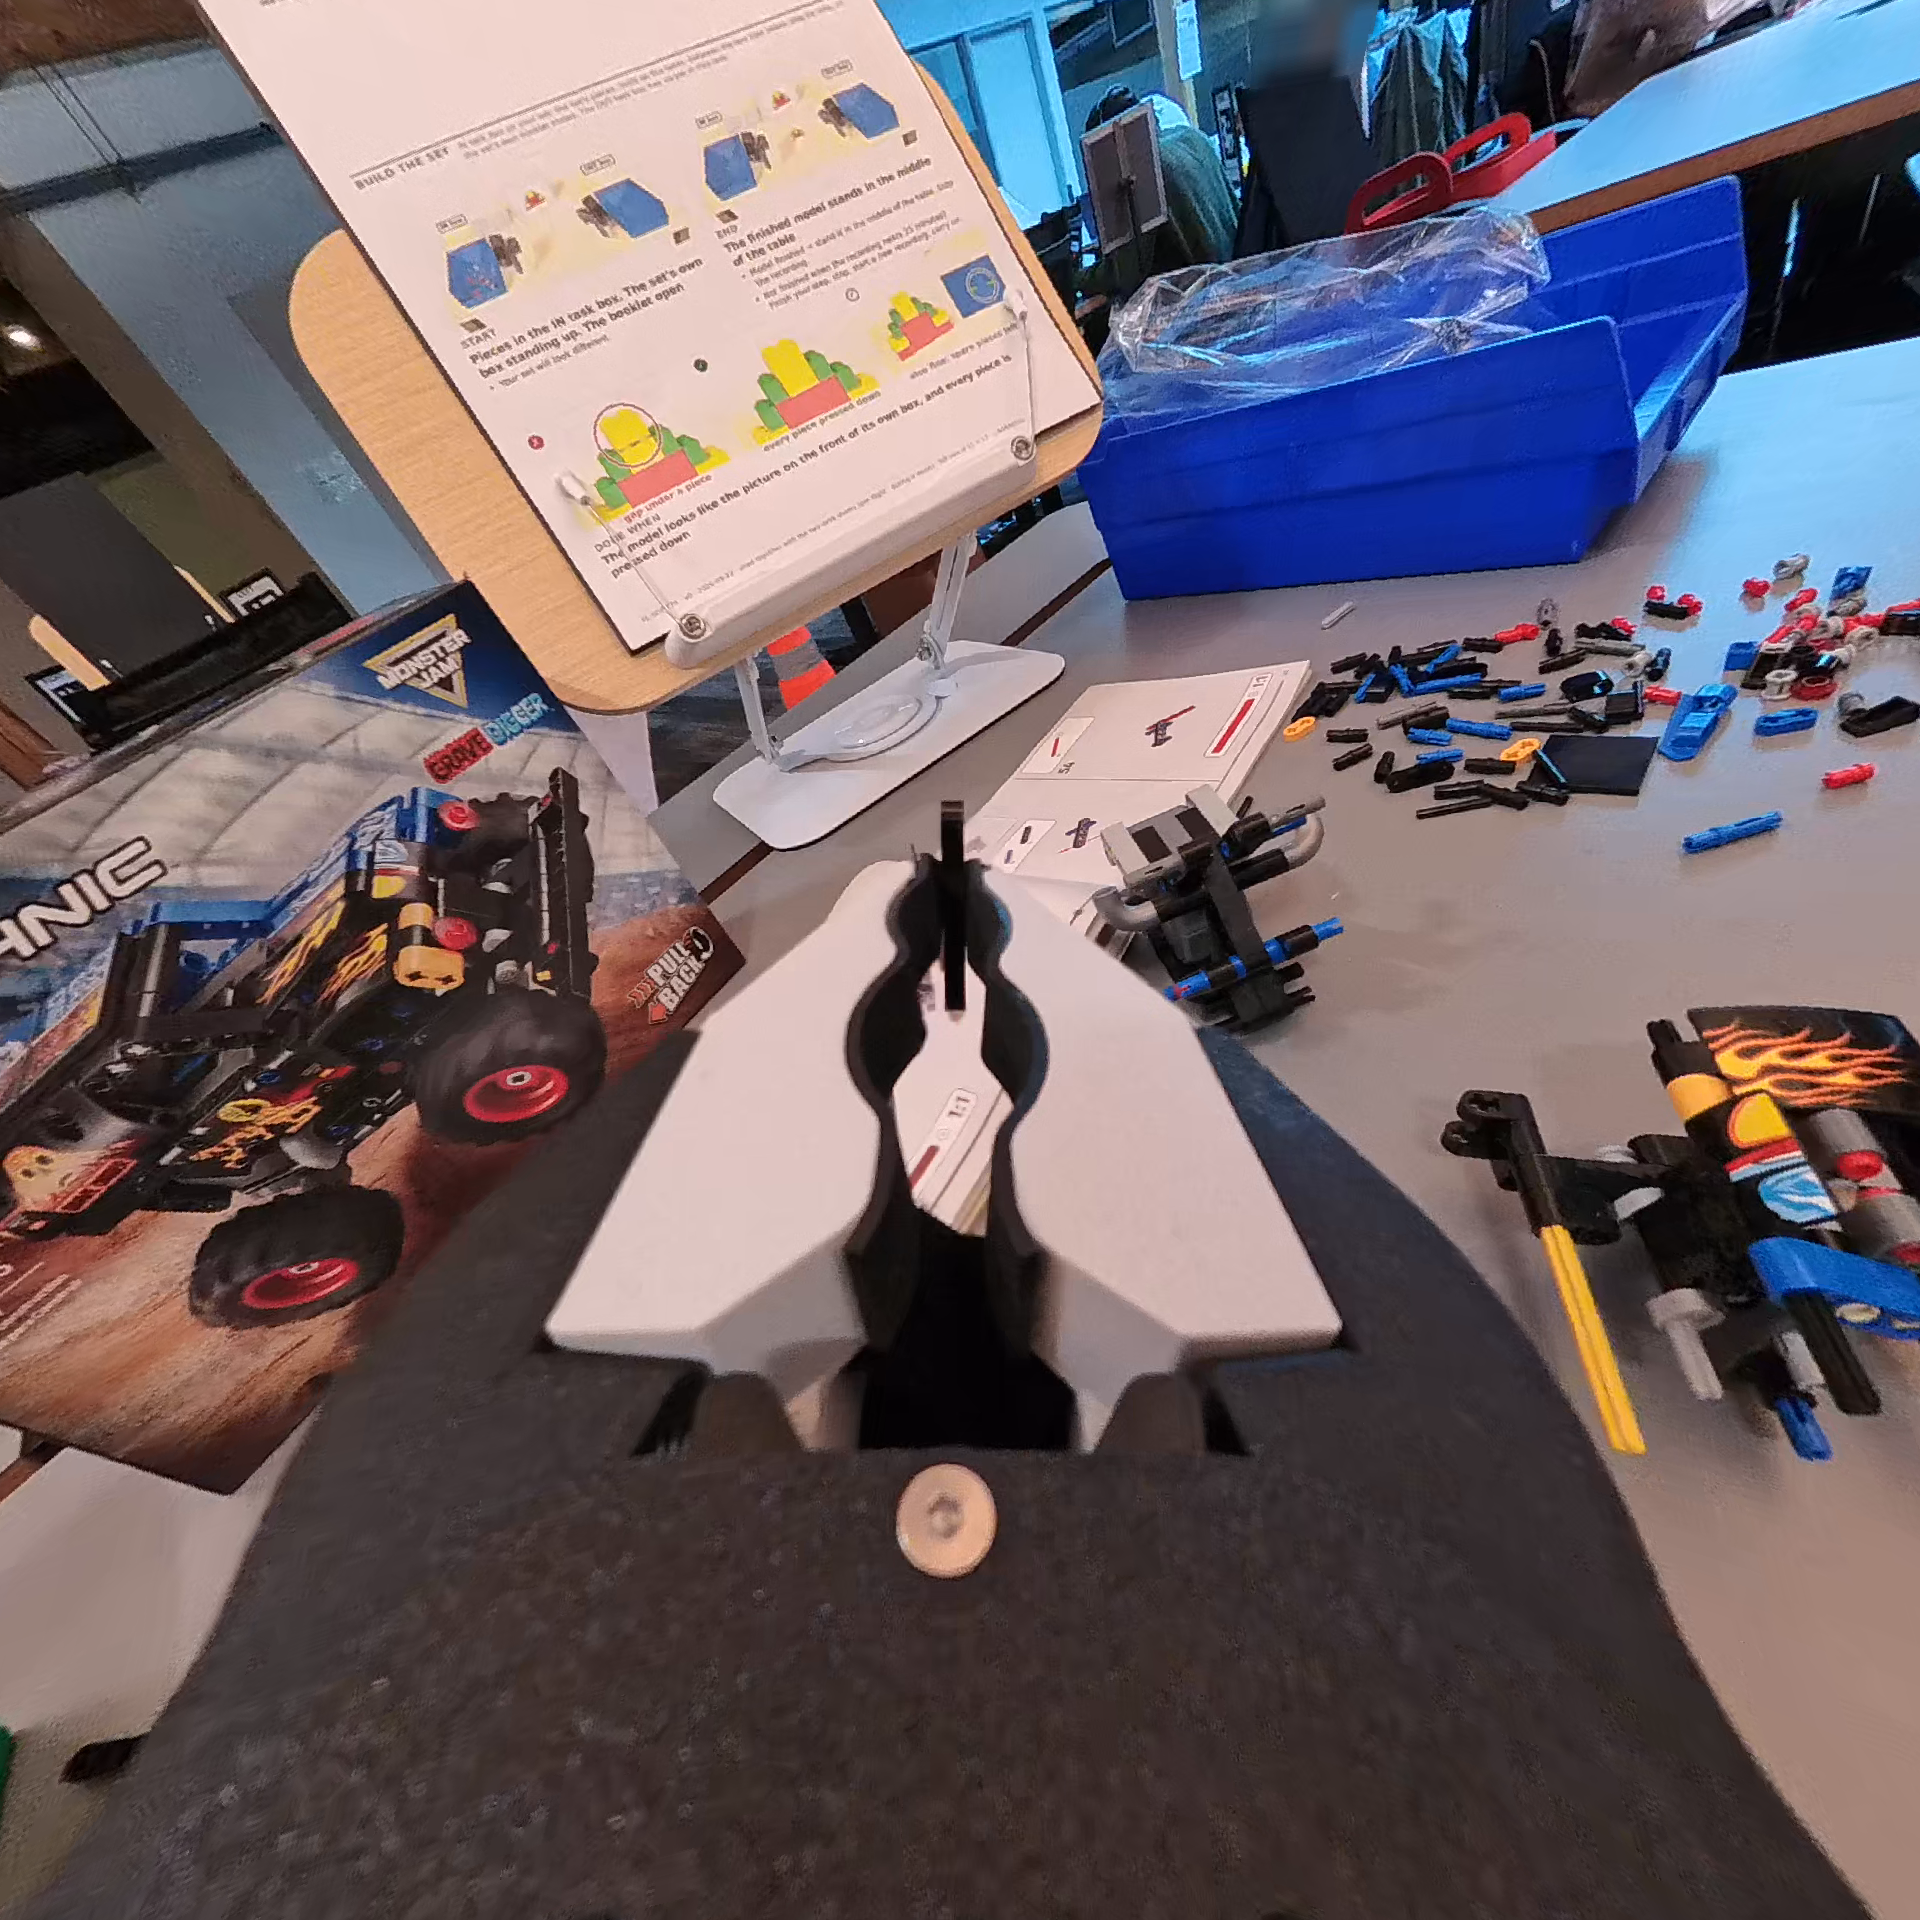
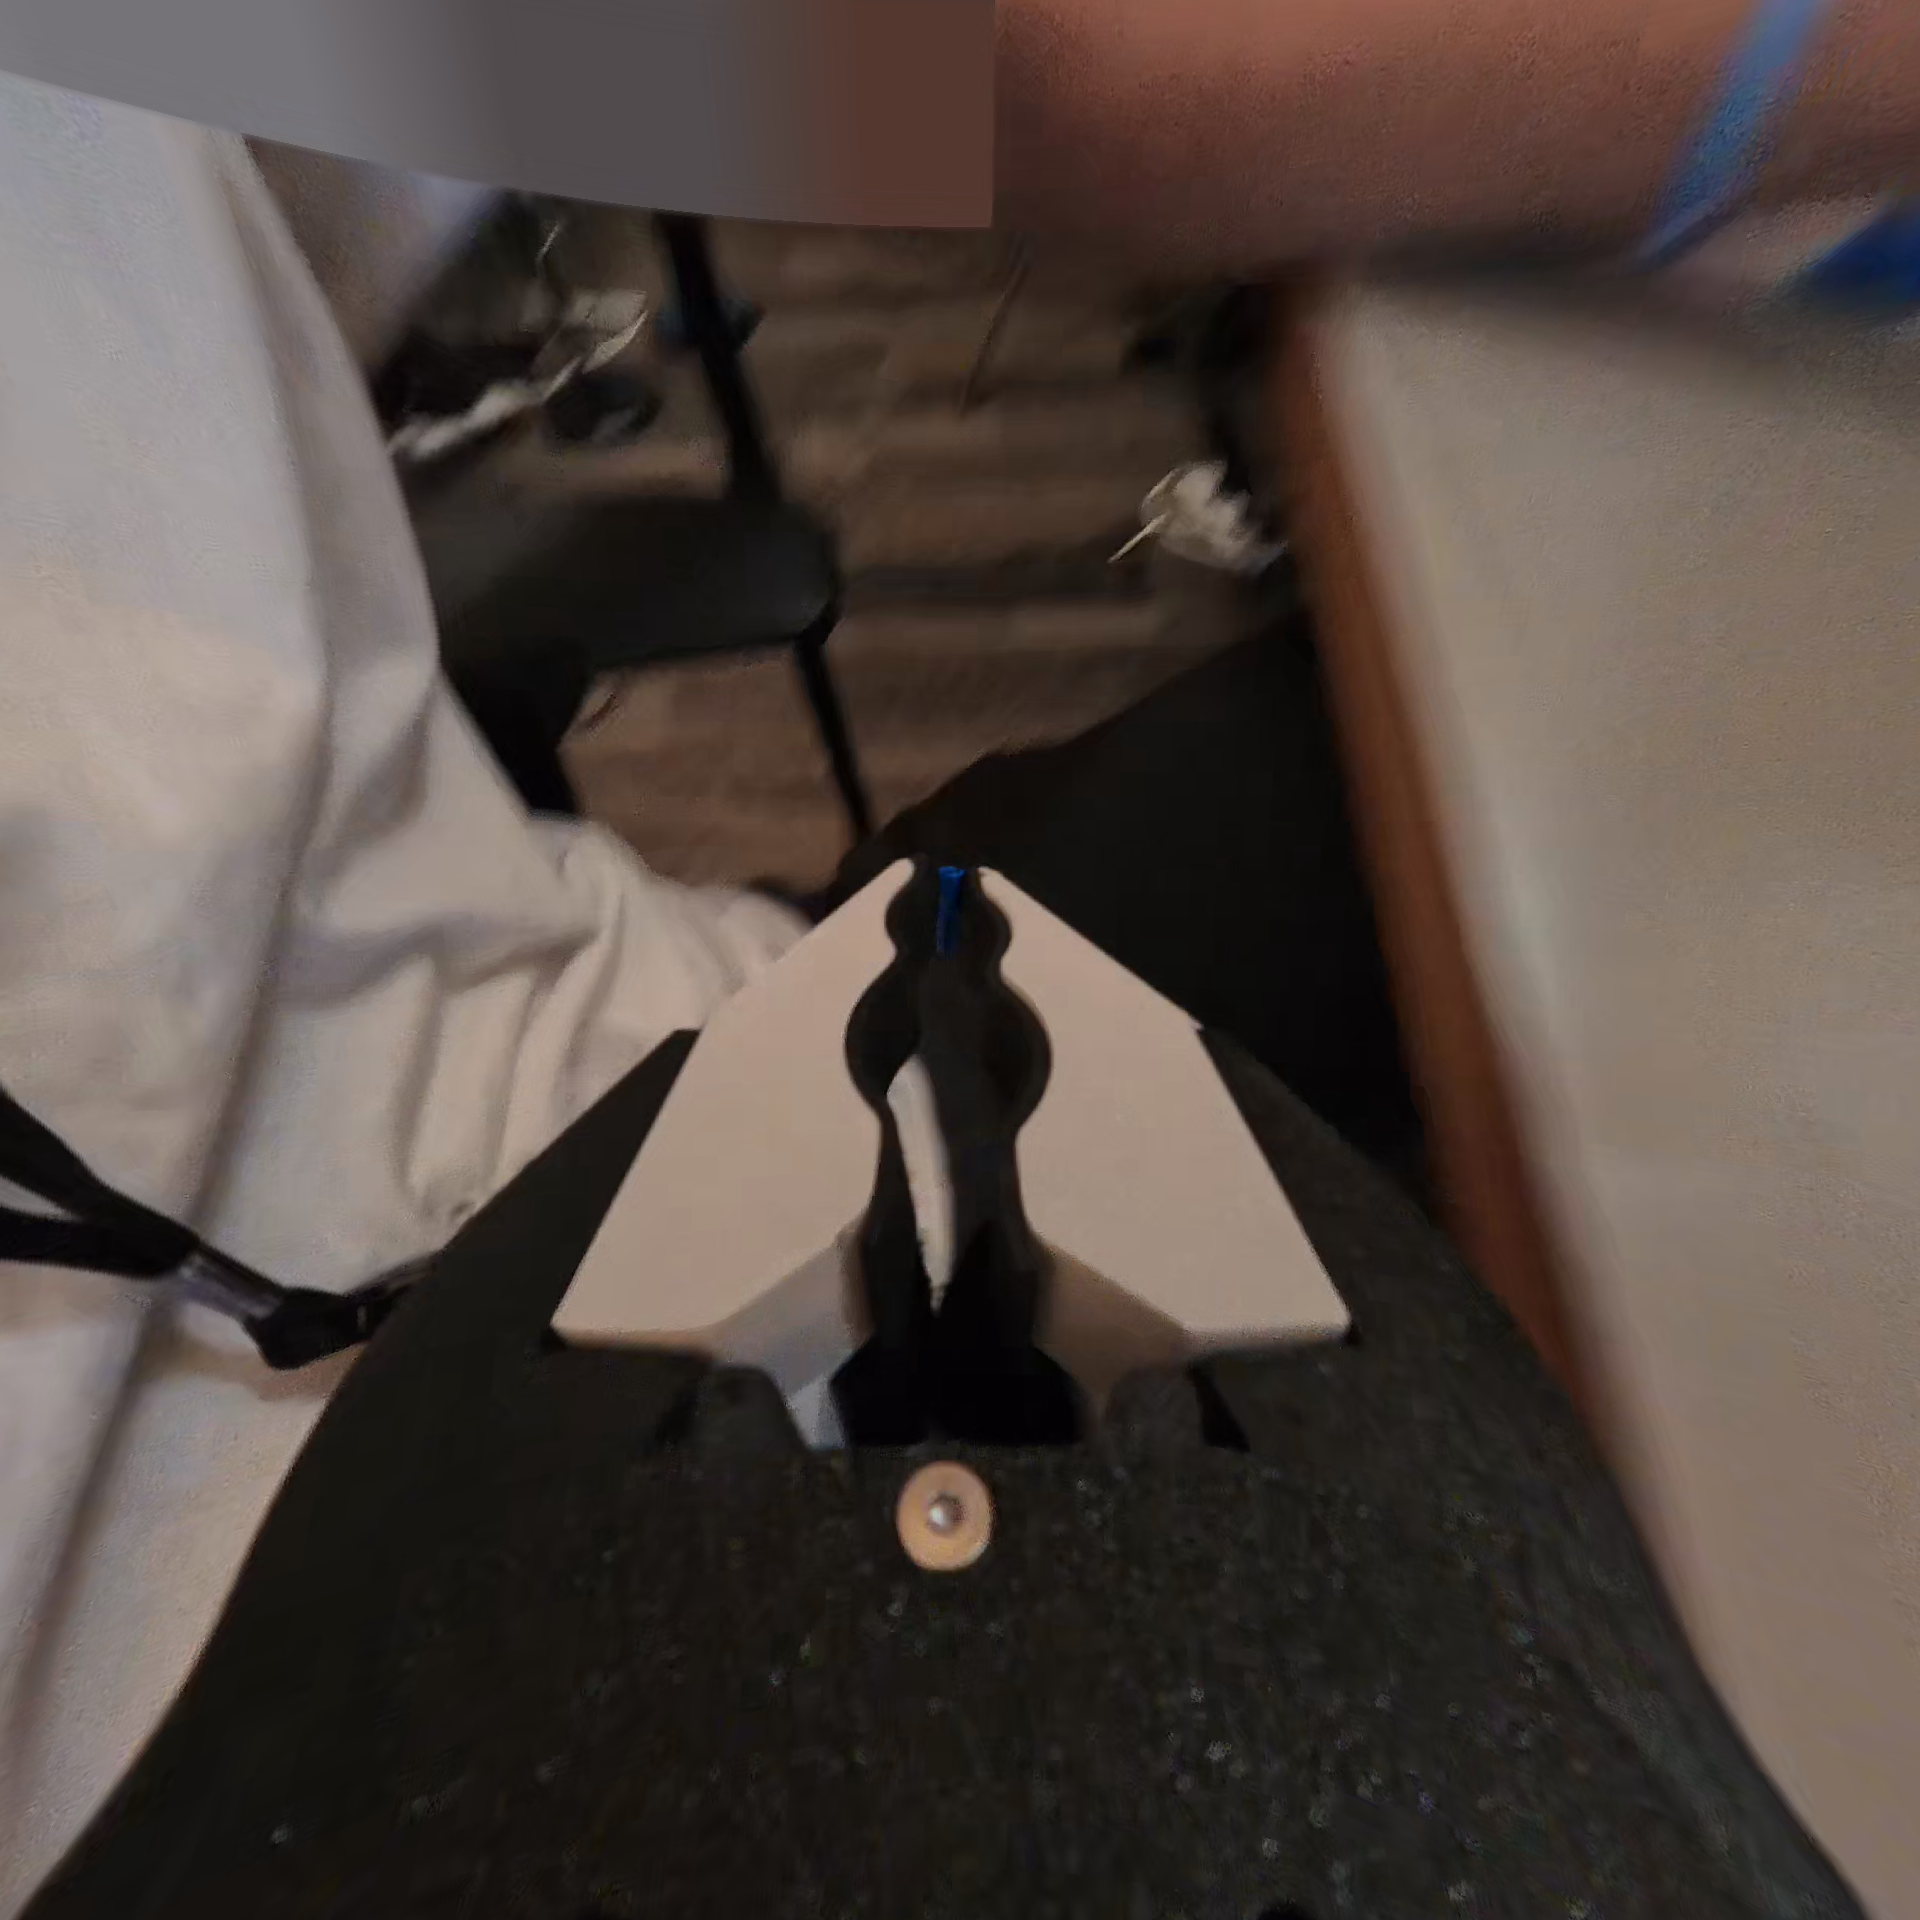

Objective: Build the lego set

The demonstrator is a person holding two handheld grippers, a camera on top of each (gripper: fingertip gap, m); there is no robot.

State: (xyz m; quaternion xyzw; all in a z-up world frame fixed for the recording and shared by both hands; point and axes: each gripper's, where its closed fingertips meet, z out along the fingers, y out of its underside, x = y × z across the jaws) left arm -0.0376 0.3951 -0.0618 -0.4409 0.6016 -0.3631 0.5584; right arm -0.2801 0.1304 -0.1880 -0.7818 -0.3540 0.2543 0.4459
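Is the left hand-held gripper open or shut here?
Shut: the left hand-held gripper pinches a thin black piece upright between its fingertips.

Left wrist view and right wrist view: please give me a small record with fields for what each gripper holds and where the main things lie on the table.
left gripper: shut on a thin black piece
right gripper: shut on a small blue pin, away from the table
loose pieces: scattered, far right
blue bin: behind them, holds a clear bag
set box: left
black sub-assembly: on the open booklet
flame-sticker assembly: near right
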